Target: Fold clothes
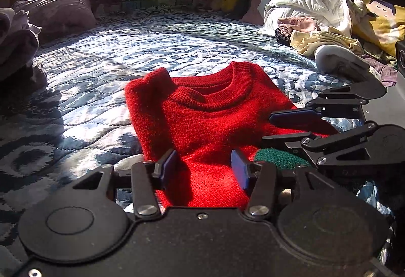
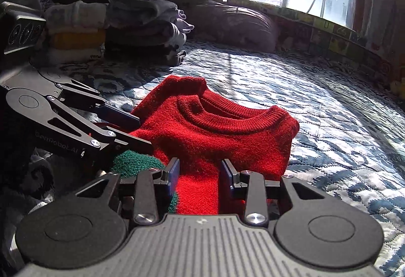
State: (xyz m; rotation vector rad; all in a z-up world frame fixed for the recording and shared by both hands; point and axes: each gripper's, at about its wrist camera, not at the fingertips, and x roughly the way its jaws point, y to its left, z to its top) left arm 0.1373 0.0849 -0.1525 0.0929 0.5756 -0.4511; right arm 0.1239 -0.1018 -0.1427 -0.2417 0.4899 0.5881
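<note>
Blue quilted bed (image 1: 106, 54), sunlit. Folded red sweater (image 1: 202, 120) flat on bed, collar away from grippers. Left gripper (image 1: 205, 165) and right gripper (image 2: 200, 173) over near hem, jaws spread, gripping nothing.

Folded red knit sweater (image 1: 202, 120), round collar up, green patch at near edge, flat on quilted bedspread (image 1: 106, 54).

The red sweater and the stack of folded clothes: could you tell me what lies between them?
Only bare quilt separates the red sweater from the folded stack, seen in the right wrist view.
</note>
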